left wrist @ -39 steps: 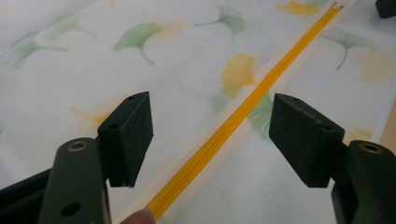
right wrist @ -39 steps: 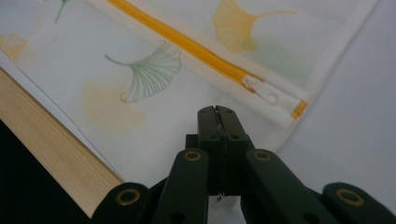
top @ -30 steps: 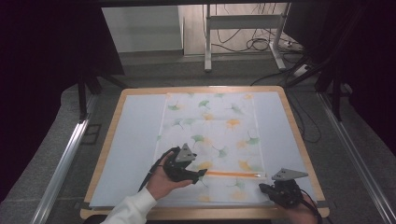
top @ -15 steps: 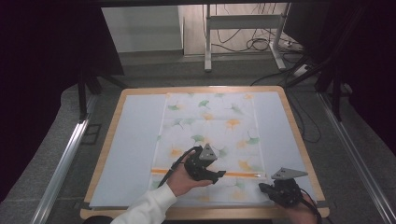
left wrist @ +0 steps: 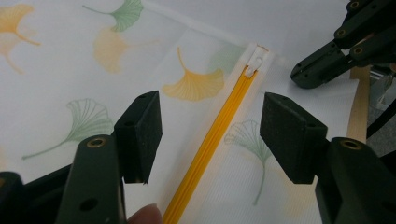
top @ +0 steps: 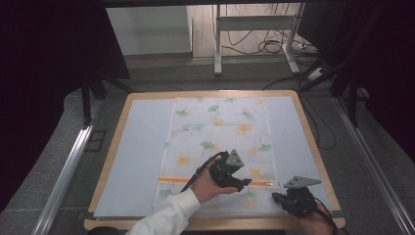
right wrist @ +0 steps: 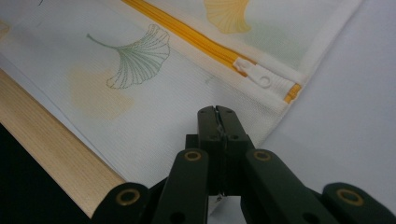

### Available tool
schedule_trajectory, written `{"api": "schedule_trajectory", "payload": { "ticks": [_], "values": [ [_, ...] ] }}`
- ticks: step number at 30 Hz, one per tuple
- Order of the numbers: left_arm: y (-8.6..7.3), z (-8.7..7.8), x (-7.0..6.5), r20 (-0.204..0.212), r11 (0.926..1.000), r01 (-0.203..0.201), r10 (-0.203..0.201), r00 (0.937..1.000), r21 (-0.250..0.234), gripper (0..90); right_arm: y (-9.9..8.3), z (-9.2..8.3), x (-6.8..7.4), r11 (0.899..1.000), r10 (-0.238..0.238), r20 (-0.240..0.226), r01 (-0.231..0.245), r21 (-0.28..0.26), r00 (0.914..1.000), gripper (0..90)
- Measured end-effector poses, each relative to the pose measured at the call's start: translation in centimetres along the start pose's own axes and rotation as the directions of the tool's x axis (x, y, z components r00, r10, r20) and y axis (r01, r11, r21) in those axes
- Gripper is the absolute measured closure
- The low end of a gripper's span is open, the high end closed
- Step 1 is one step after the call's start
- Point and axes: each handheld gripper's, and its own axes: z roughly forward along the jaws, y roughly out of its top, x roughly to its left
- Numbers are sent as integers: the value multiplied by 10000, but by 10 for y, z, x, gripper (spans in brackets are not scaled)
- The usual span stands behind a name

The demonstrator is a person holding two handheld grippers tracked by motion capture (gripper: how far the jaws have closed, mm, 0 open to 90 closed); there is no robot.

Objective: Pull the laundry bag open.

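Zipper on the bag, lying along the tabletop's near edge, with its white pull at the bag's right end.

My left gripper hangs with jaws apart, straddling the yellow teeth short of the pull. My right gripper has its jaws pressed together at the bag's near right corner; I can't tell whether cloth is pinched. To do this well, I'd hold that corner flat, bring the left jaws forward to the pull, centre them, then close squarely.
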Motion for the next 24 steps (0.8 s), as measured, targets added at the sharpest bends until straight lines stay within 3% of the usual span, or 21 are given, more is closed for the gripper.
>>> {"api": "schedule_trajectory", "payload": {
  "ticks": [6,12,24],
  "values": [
    [6,9,-1,44,10000,36,-37,10000,24,409,0,0,1,10000,63,-43,-63,35,10000,892],
    [11,20,-3,91,9991,-375,373,9993,220,432,-1,0,2,10000,28,-65,-27,40,10000,892],
    [23,47,-9,347,9971,-677,665,9972,352,449,-1,0,2,10000,43,-166,-42,81,9999,892]
  ]
}}
